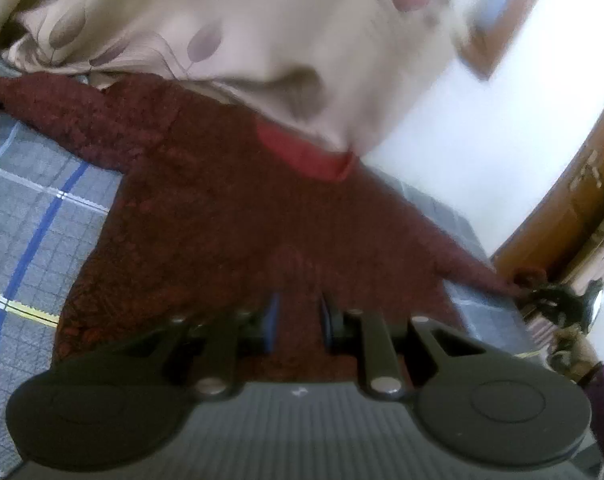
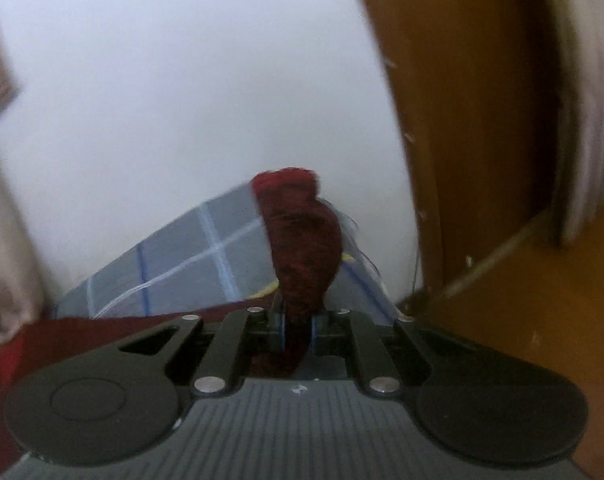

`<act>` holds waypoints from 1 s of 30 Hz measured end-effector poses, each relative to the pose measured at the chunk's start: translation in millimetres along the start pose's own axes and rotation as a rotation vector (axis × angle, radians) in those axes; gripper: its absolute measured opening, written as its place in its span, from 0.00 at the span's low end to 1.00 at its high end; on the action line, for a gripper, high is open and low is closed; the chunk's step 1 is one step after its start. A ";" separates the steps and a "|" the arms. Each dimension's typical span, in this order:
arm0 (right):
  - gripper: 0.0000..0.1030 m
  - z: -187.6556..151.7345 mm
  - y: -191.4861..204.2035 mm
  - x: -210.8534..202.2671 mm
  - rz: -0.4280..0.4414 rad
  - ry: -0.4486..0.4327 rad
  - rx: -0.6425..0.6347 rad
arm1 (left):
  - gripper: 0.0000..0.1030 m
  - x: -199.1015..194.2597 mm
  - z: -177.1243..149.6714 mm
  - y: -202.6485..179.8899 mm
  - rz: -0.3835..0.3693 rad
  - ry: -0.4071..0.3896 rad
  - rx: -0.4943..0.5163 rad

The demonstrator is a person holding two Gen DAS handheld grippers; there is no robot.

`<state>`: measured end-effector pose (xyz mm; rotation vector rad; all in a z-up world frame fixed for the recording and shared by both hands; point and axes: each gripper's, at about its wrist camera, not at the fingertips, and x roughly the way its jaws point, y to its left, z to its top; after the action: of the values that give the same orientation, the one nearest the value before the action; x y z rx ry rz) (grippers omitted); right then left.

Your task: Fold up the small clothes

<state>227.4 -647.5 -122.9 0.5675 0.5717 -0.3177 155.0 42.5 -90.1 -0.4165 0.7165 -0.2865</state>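
From the left wrist view, the maroon sweater (image 1: 230, 208) lies spread on a bed covered by a grey checked sheet (image 1: 34, 216), one sleeve stretched toward the upper left, the other running down to the right edge; a red collar (image 1: 302, 152) shows at the far side, partly under a beige leaf-print curtain (image 1: 162, 28); the left claw (image 1: 298, 320) sits low over the near hem with its blue pads close together and knit fabric between them, so it reads as clamped on the hem, probably to anchor that edge while the other side is drawn out; at the tip of the right sleeve a dark blurred shape is likely the other claw, though too smeared to be sure.

From the right wrist view, the right claw (image 2: 298, 328) is pinched tight on the sleeve cuff (image 2: 302, 240), which stands up between the pads; beyond it the sheet's corner, a white wall (image 2: 182, 80) and a wooden door (image 2: 462, 120); holding the cuff seems meant to carry the sleeve inward for the fold.
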 end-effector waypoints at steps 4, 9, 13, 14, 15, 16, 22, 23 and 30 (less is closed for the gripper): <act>0.14 -1.5 -21.9 8.7 0.074 -0.002 0.087 | 0.20 -0.1 -4.0 -3.2 -0.032 -0.033 0.011; 0.74 -0.7 -54.1 1.8 0.089 -0.032 0.242 | 0.20 8.0 -9.1 -8.3 -0.015 -0.006 0.008; 0.74 -5.0 -65.6 6.8 0.096 -0.038 0.321 | 0.20 6.6 -11.2 -15.4 -0.025 0.002 0.011; 0.68 -5.7 -67.3 8.3 0.081 -0.019 0.331 | 0.20 5.8 -11.3 -18.9 -0.025 0.004 0.020; 0.49 -6.4 -69.7 8.2 0.076 -0.013 0.341 | 0.20 5.2 -11.1 -22.0 -0.027 0.006 0.028; 0.34 -6.3 -71.7 8.3 0.067 -0.006 0.347 | 0.20 4.4 -10.9 -25.3 -0.030 0.006 0.037; 0.23 -2.6 -88.6 1.9 0.086 0.001 0.385 | 0.24 -5.5 -7.3 -45.5 -0.058 -0.016 0.072; 0.23 -2.9 -87.4 -0.6 0.107 -0.012 0.403 | 0.32 -8.2 -7.0 -48.1 -0.059 -0.025 0.071; 0.22 29.2 0.8 -31.8 0.309 -0.073 0.313 | 0.63 -28.4 -4.8 -63.9 -0.095 -0.118 0.081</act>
<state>214.5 -659.9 -83.6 0.9302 0.3570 -0.1335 124.2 -3.9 -47.6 -0.3872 0.5688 -0.3761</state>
